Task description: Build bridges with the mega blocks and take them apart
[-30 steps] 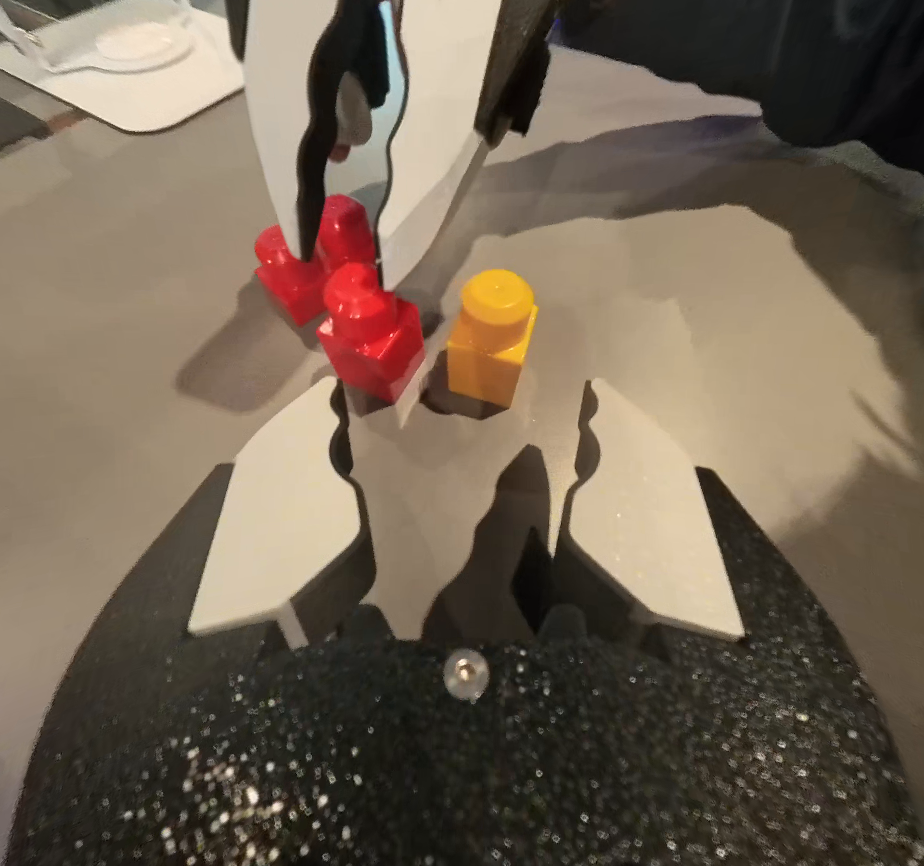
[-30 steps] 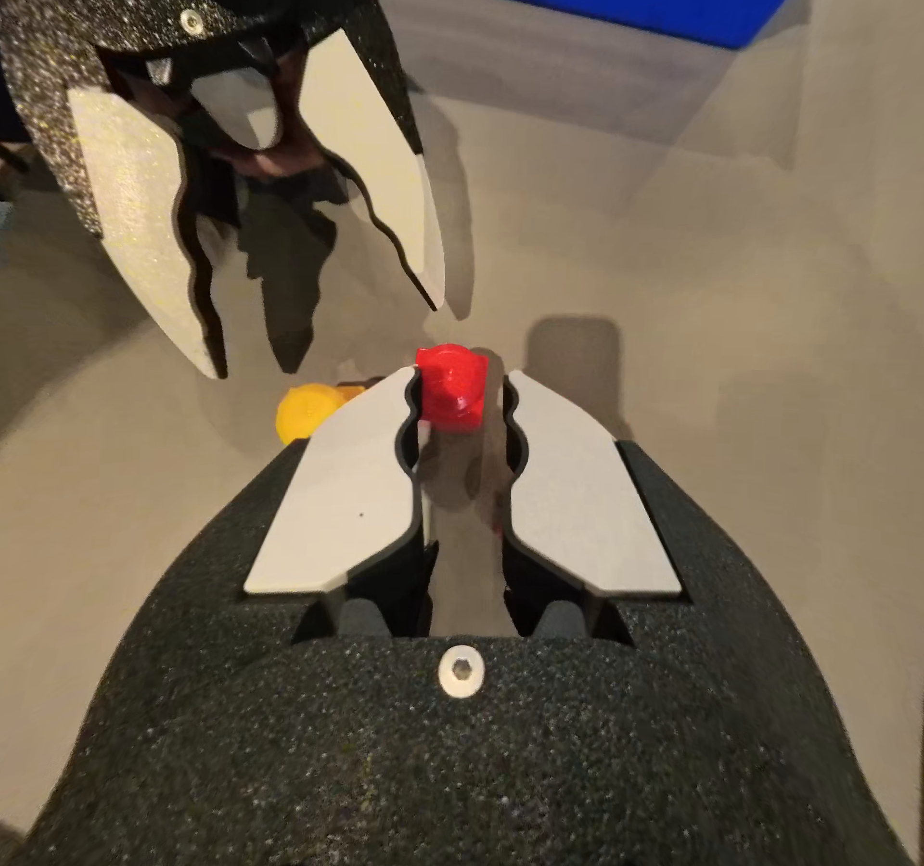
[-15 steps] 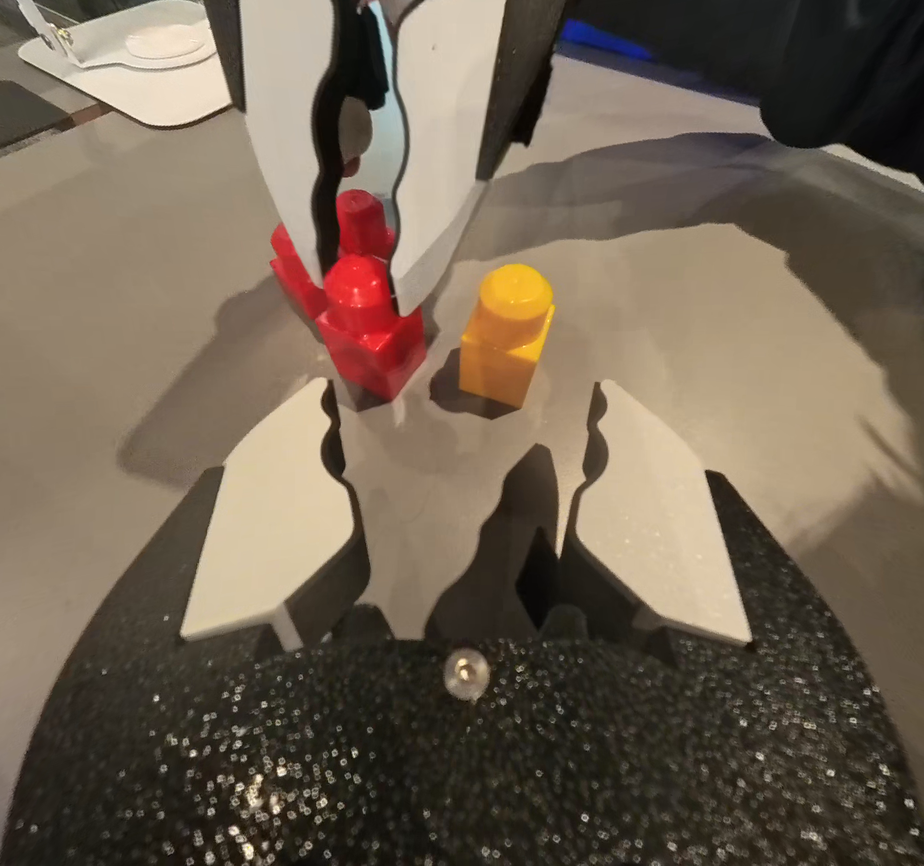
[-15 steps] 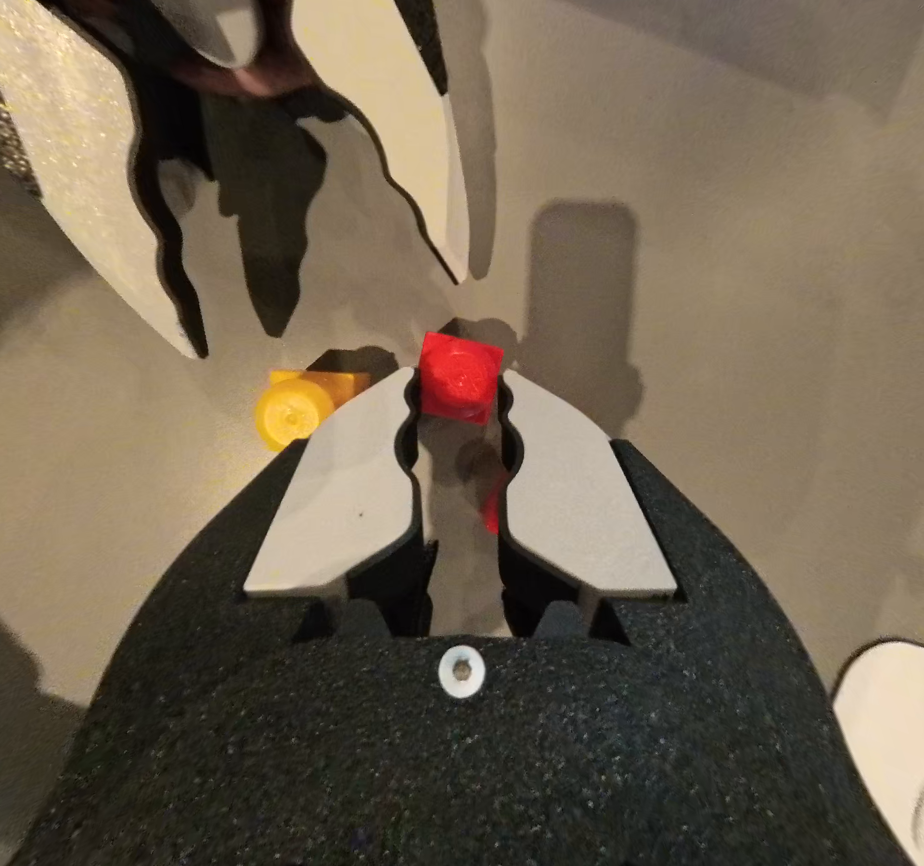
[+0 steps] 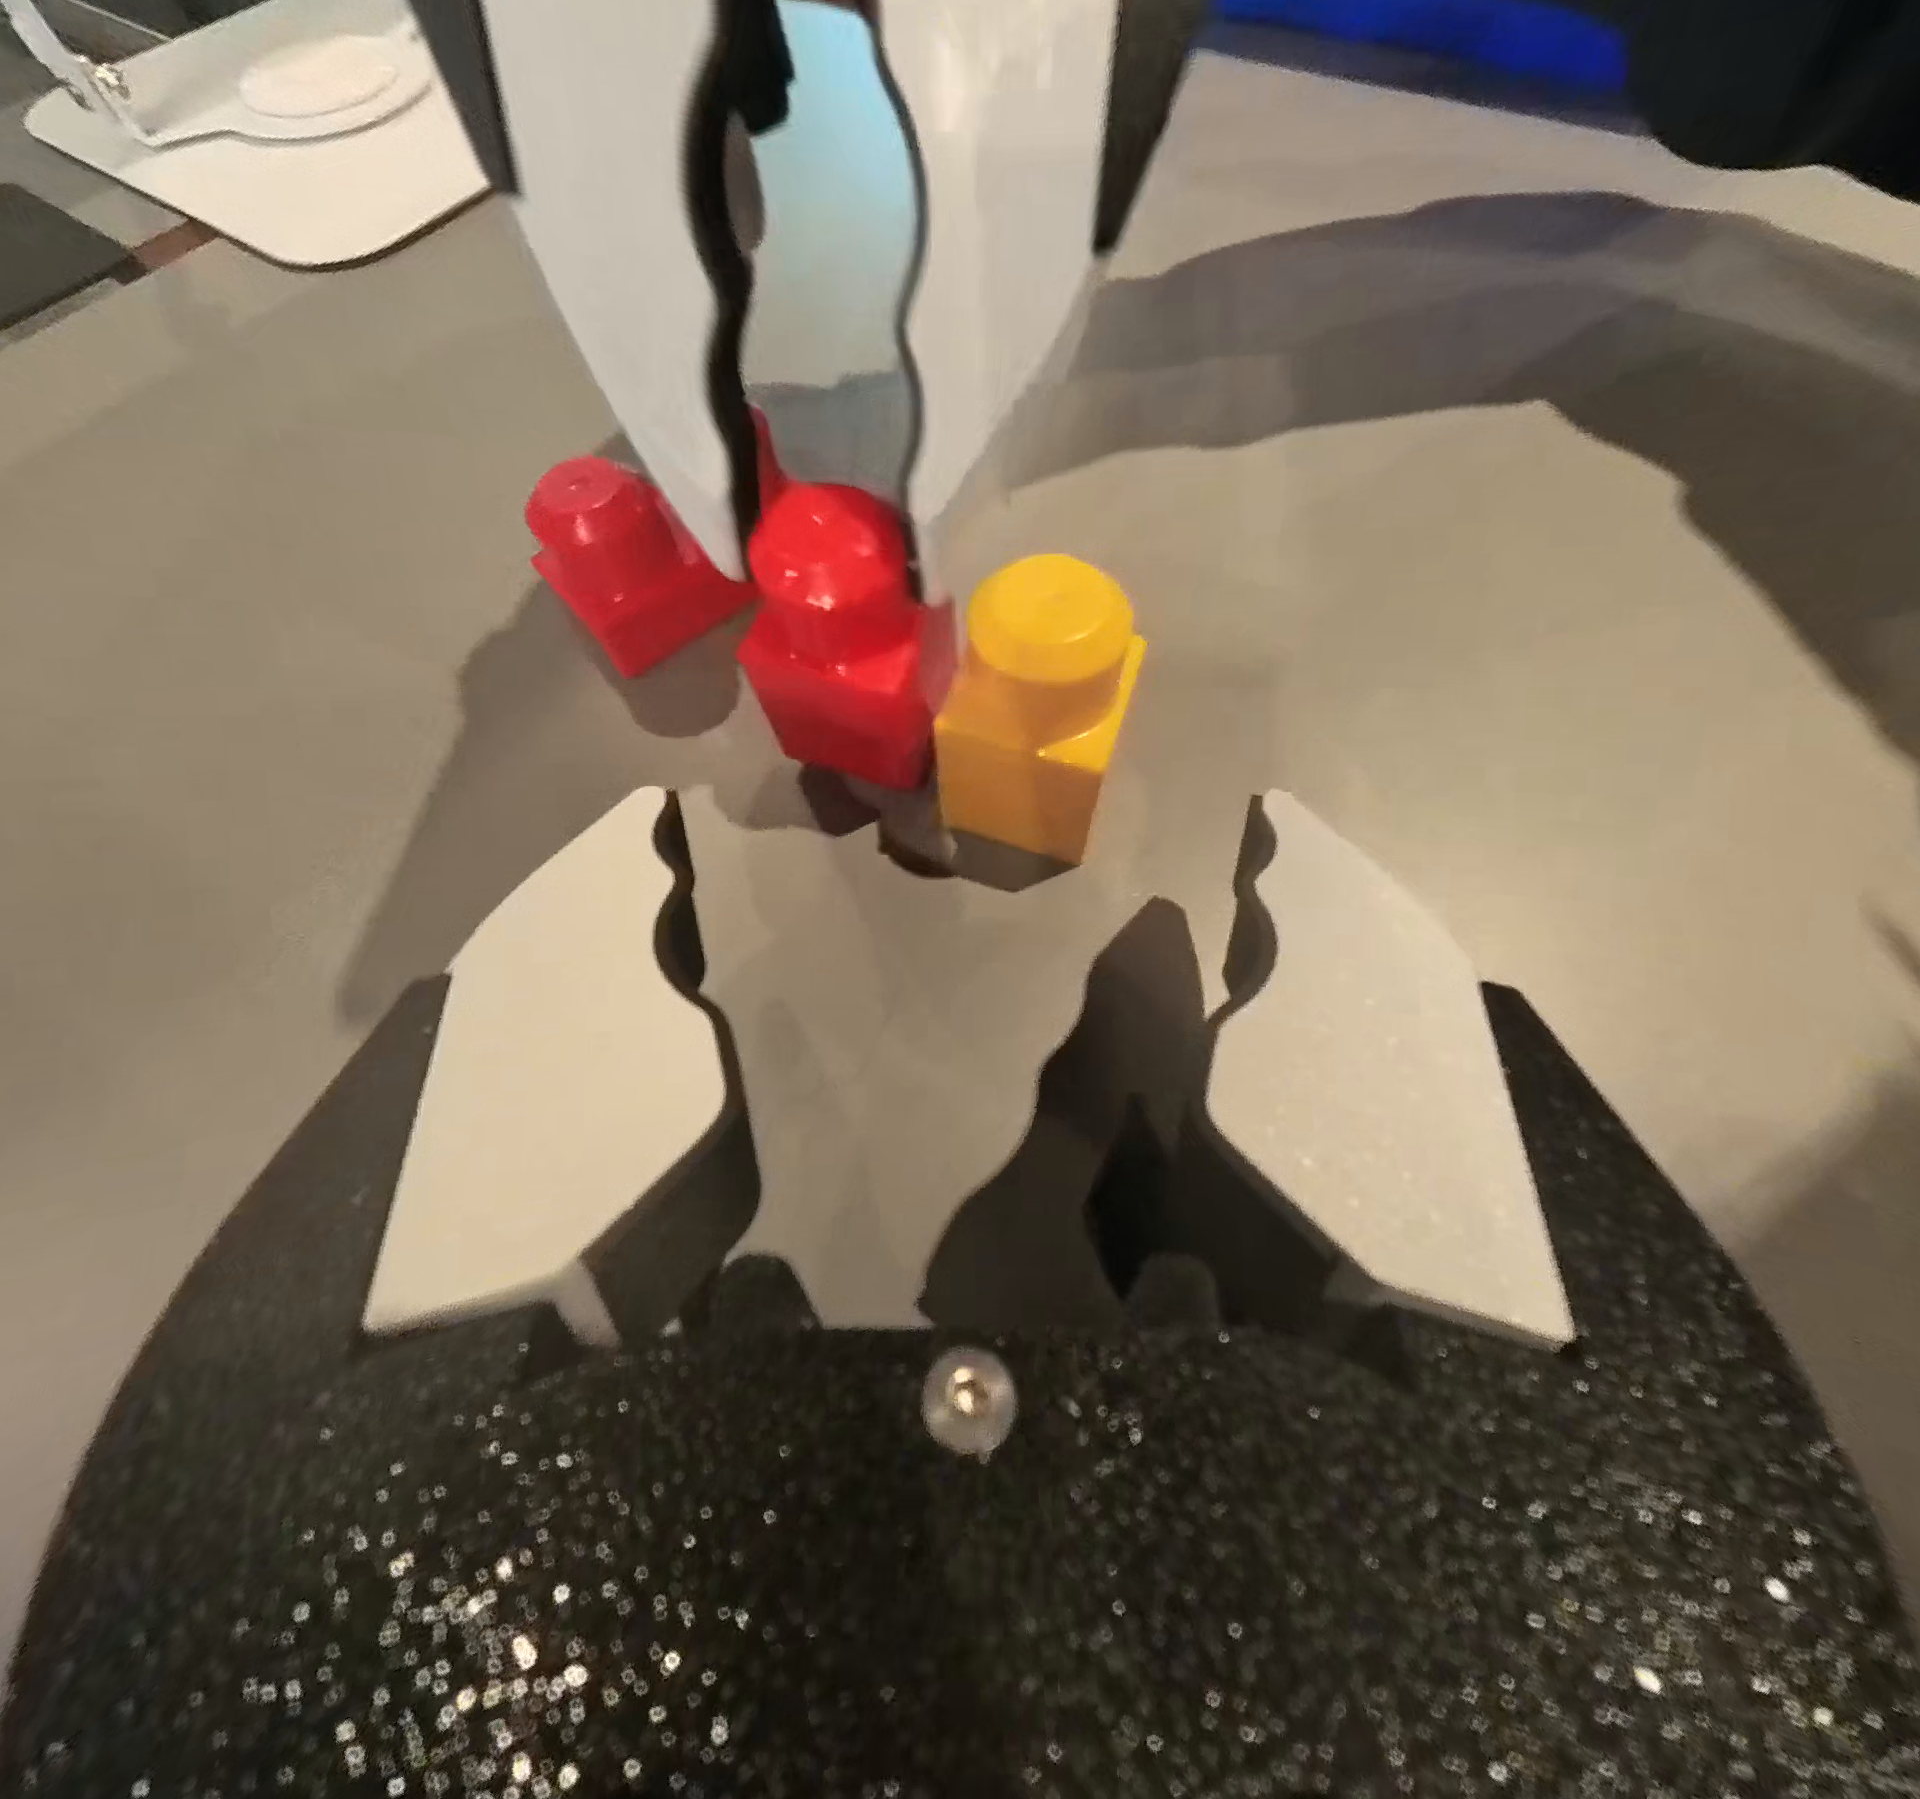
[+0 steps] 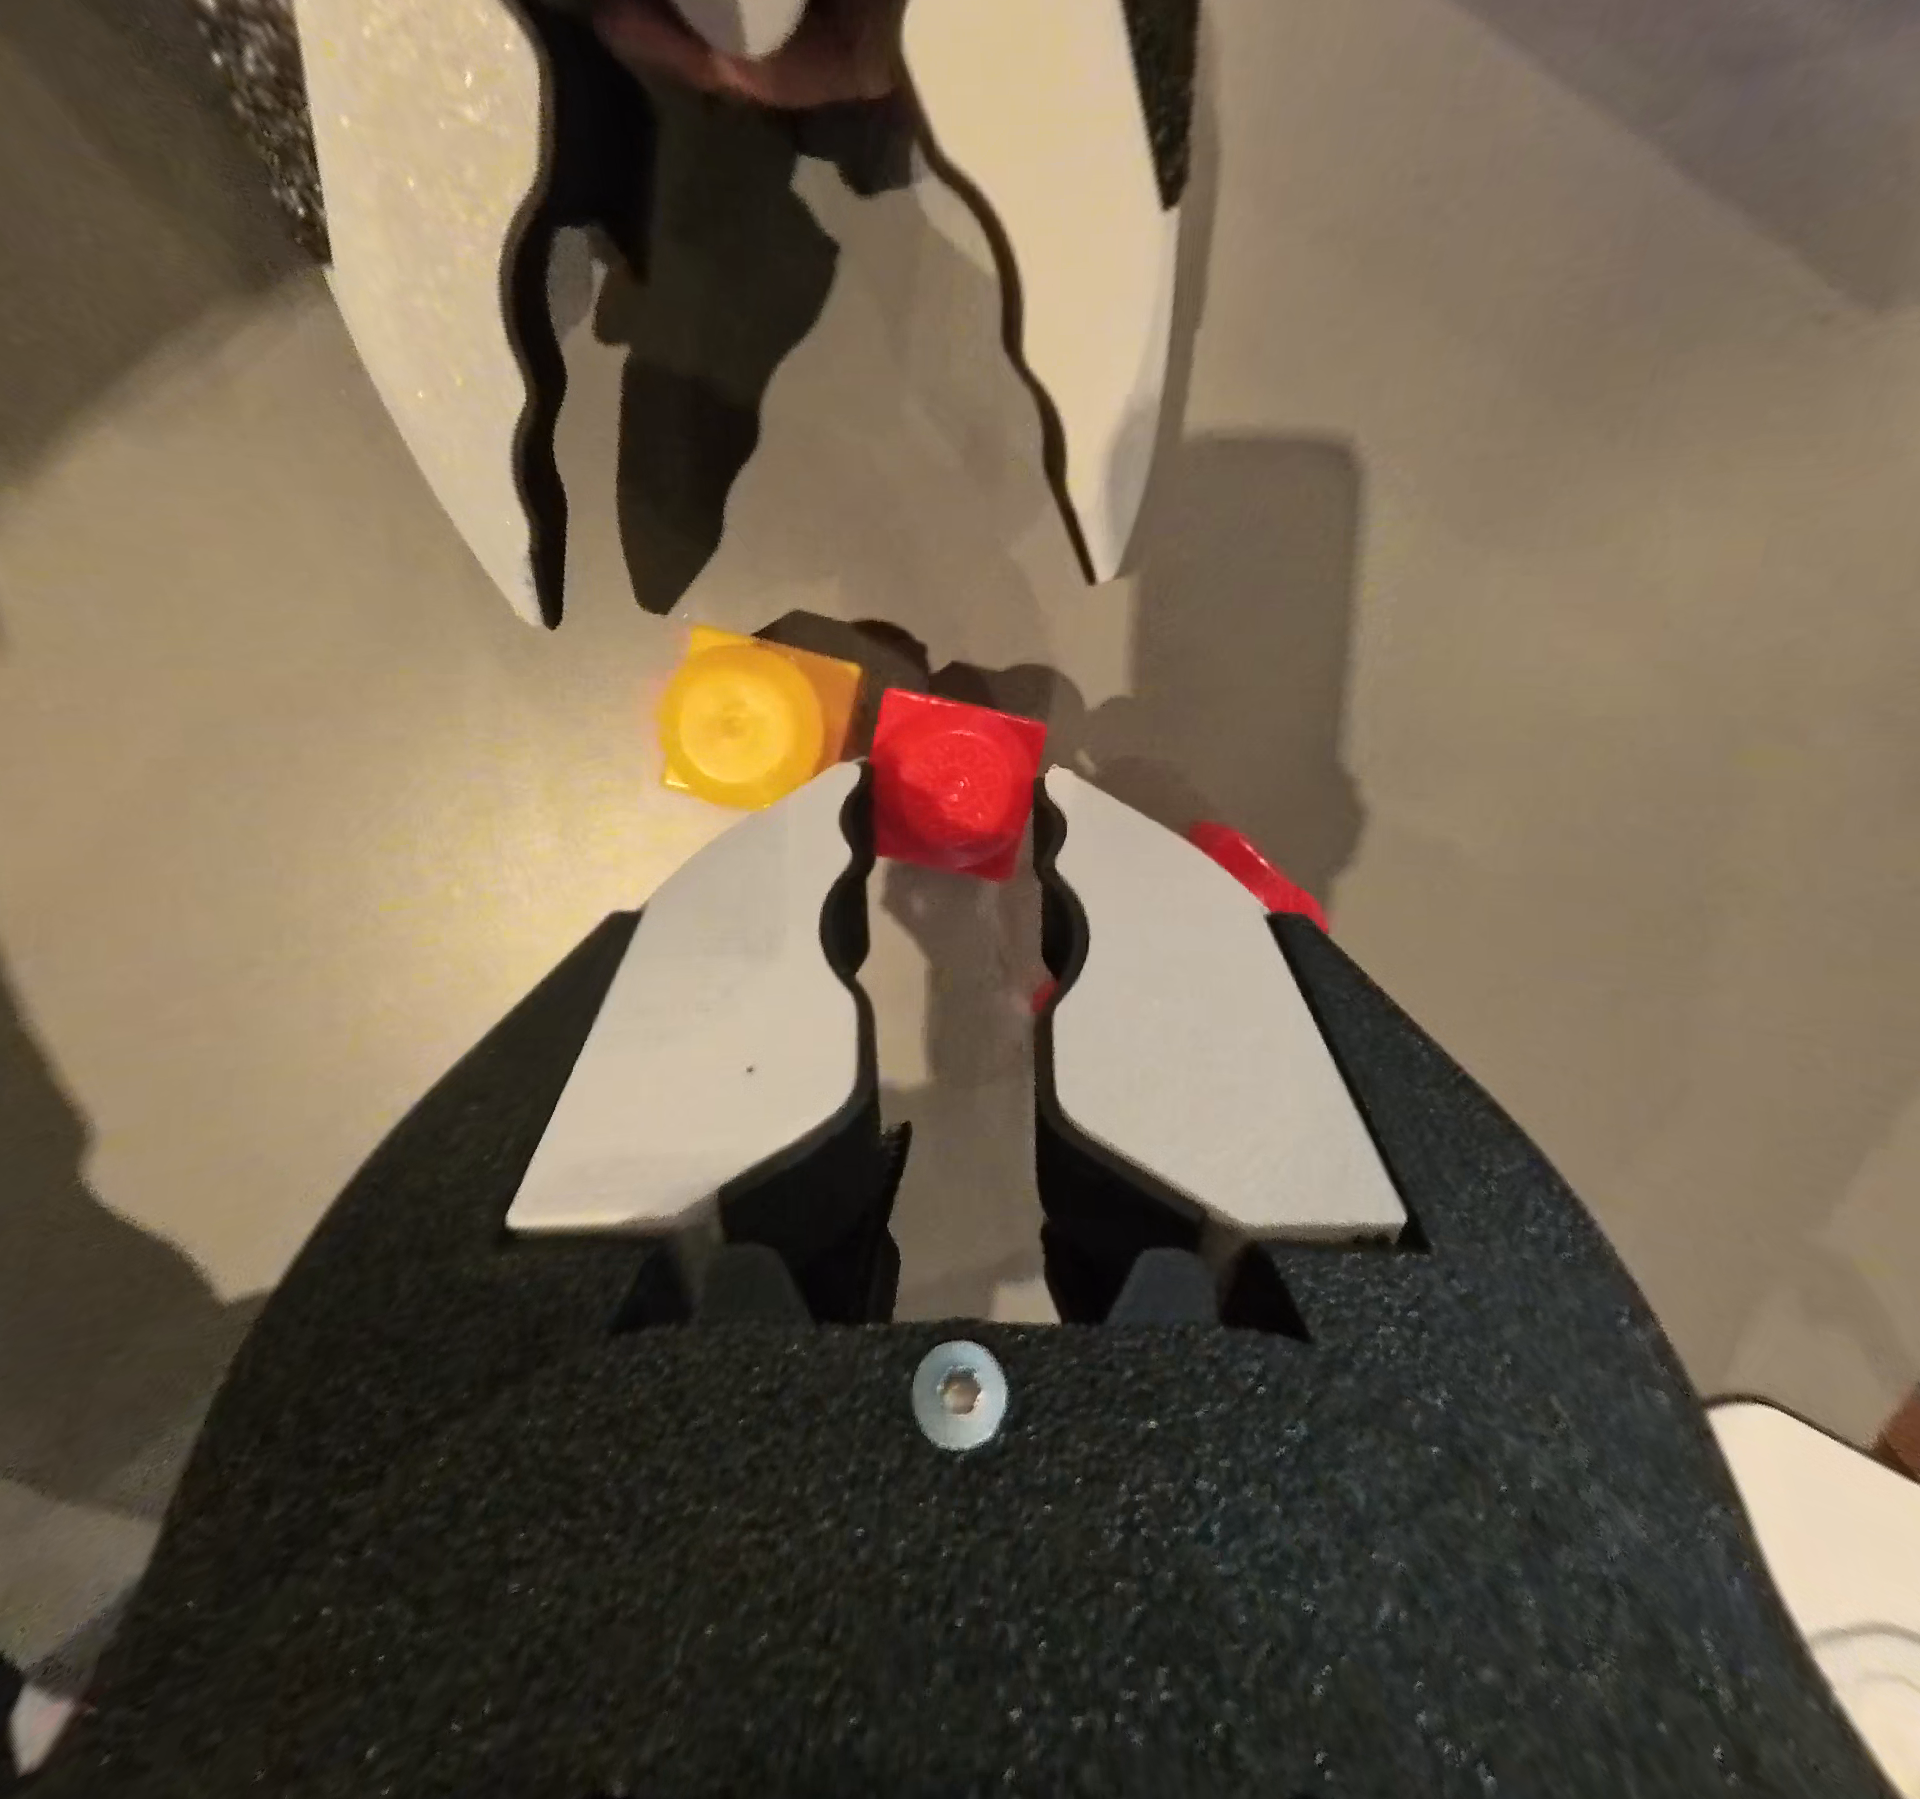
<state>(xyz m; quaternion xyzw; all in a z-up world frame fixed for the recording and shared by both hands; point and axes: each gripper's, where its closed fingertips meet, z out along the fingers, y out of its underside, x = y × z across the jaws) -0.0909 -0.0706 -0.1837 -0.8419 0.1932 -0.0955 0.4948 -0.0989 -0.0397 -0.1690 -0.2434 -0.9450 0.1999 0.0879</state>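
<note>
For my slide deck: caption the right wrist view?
Right hand-held gripper grips a red block beside a yellow block.

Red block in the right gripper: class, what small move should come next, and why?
Probably open the right gripper and let go of the red block. It stands upright, close against the yellow block, like paired pillars. The left gripper is open and empty.
</note>
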